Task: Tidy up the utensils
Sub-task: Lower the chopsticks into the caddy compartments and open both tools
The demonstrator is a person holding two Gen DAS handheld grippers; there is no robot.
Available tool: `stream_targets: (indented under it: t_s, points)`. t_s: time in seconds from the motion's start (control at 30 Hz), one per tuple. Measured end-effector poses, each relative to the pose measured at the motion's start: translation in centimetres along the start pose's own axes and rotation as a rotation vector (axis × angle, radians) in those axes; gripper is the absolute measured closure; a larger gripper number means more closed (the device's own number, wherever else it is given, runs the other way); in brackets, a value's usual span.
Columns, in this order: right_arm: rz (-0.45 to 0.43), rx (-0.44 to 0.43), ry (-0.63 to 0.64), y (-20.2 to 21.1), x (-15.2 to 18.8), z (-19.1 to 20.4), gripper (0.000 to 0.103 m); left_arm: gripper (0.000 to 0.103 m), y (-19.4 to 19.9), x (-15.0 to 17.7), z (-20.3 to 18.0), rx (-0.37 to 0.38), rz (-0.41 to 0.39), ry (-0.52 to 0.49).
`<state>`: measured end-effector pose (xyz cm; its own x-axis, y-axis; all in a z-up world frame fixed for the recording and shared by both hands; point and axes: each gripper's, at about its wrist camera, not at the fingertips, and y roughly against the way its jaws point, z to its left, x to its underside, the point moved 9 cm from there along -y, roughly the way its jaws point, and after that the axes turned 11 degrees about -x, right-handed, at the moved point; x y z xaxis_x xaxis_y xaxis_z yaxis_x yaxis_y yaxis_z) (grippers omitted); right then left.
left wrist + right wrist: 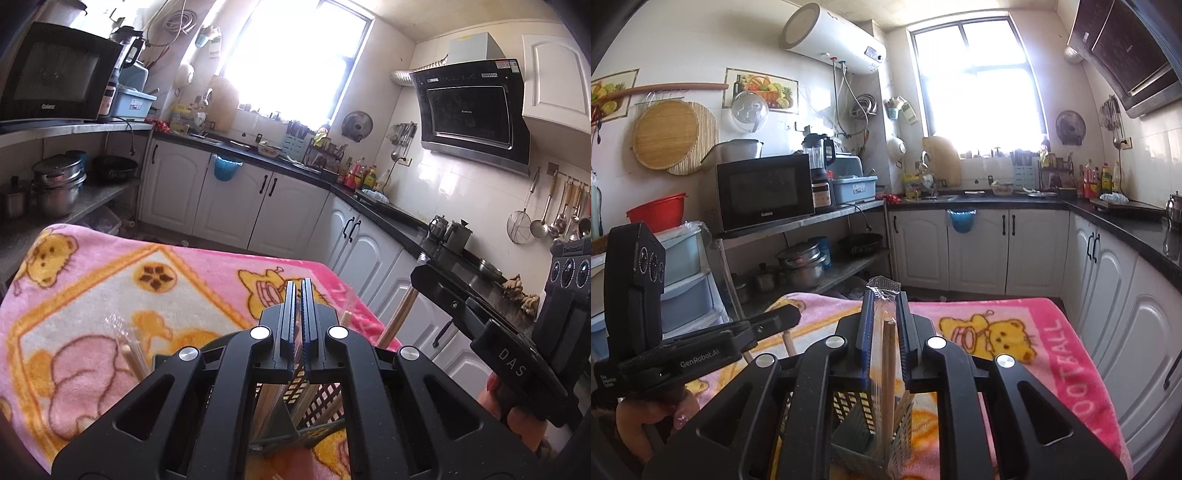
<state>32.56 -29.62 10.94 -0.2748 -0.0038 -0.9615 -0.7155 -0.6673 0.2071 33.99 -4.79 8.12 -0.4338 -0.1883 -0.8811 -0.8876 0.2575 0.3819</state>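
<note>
Gripping wrapped chopsticks [886,354], right tool [884,314] over holder [857,410].

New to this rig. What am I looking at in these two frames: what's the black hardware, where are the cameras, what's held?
There is no robot arm here. A person holds a handheld two-finger tool in each hand, and each tool carries a fisheye camera looking forward along its fingers.

The left wrist view shows the left tool up close, its fingers nearly together with nothing clearly between them. The other black device at its right edge is the right tool.

The right wrist view shows the right tool closed on a pair of wooden chopsticks in a clear wrapper, held upright over a slotted utensil holder that already contains more chopsticks. The left tool appears at the left.

Everything sits on a pink cartoon-bear blanket in a kitchen. Another wrapped pair lies on it.
</note>
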Motion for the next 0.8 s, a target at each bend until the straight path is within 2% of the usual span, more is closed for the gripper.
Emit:
stream_targets:
  t_s: [0.27, 0.37, 0.43, 0.57, 0.67, 0.73, 0.8]
  points:
    - [0.02, 0.007, -0.011, 1.1, 1.4, -0.3, 0.077, 0.1, 0.6, 0.7, 0.5, -0.007, 0.018, 0.005]
    - [0.035, 0.011, -0.019, 1.5, 2.0, -0.5, 0.075, 0.089, 0.9, 1.0, 0.7, -0.017, 0.022, 0.005]
    - [0.043, 0.011, -0.025, 1.8, 2.4, -0.6, 0.073, 0.075, 1.3, 1.1, 1.0, -0.024, 0.024, 0.01]
    - [0.064, 0.013, -0.034, 2.4, 3.3, -0.5, 0.066, 0.064, 2.0, 1.4, 1.3, -0.037, 0.024, 0.005]
    - [0.075, 0.016, -0.038, 2.9, 3.9, -0.4, 0.063, 0.052, 2.7, 1.5, 1.5, -0.032, 0.014, 0.006]
    - [0.086, 0.016, -0.041, 3.2, 4.3, -0.3, 0.062, 0.04, 3.2, 1.6, 1.5, -0.022, 0.008, 0.013]
    - [0.094, 0.016, -0.044, 3.5, 4.7, -0.3, 0.061, 0.034, 3.8, 1.6, 1.7, -0.02, -0.002, 0.019]
